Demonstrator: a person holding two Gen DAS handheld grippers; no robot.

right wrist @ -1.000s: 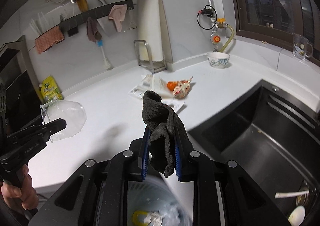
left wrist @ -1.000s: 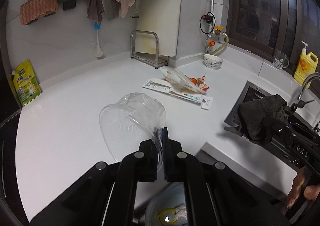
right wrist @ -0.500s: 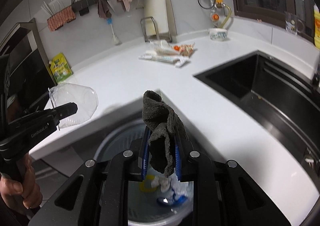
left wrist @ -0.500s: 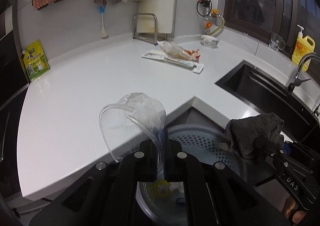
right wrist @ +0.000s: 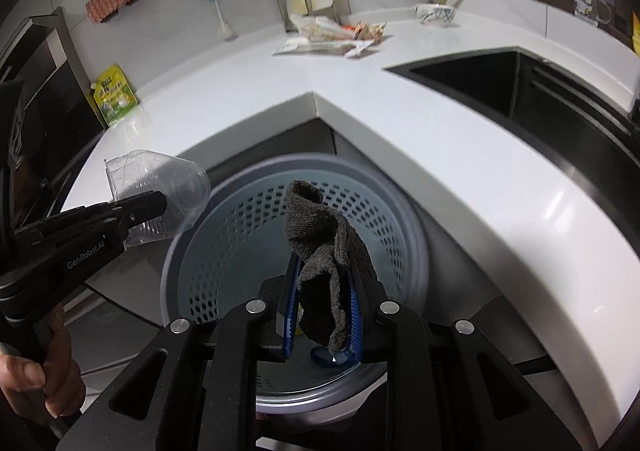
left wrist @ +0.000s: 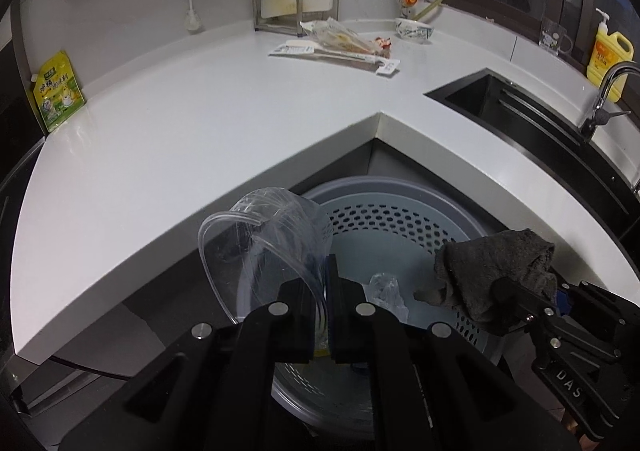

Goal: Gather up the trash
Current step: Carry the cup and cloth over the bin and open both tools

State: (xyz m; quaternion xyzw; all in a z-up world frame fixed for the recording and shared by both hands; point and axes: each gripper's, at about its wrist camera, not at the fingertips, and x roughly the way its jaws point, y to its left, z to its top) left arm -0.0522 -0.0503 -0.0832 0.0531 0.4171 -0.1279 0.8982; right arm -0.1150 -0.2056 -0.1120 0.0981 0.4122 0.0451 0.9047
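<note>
My left gripper (left wrist: 323, 283) is shut on the rim of a clear plastic cup (left wrist: 264, 247) and holds it over the left rim of a grey perforated trash bin (left wrist: 392, 219) below the counter corner. My right gripper (right wrist: 322, 291) is shut on a dark grey rag (right wrist: 324, 247), hanging above the bin's opening (right wrist: 240, 227). The rag also shows in the left wrist view (left wrist: 496, 275), and the cup in the right wrist view (right wrist: 160, 191). Crumpled plastic (left wrist: 386, 291) lies in the bin. More wrappers (left wrist: 340, 45) lie on the far counter.
The white L-shaped counter (left wrist: 180, 123) wraps around the bin. A black sink (left wrist: 520, 111) with a tap (left wrist: 608, 91) is to the right. A yellow pouch (left wrist: 56, 91), a bowl (left wrist: 414, 29), a glass mug (left wrist: 556, 35) and a yellow soap bottle (left wrist: 610, 55) stand along the back.
Both grippers have drawn back from the counter and dropped lower, so the cup and the rag now hang over the trash bin. Both grips are unchanged.
</note>
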